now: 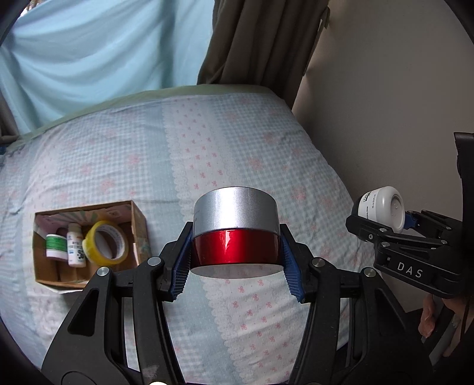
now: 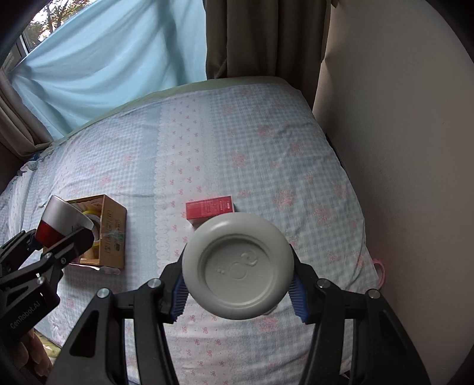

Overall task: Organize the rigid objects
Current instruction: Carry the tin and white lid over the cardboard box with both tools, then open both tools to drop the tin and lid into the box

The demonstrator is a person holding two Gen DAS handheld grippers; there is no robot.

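A bedroom in a home. A bed fills the middle of both views, covered by a pale blue checked sheet with pink bows and a lace-edged strip down the centre. At the upper left a light blue curtain hangs over a window, with trees showing through the glass in the corner. A brown drape hangs at top centre, and a plain cream wall runs down the right side. At the left a cardboard box of small household items sits on the bed.
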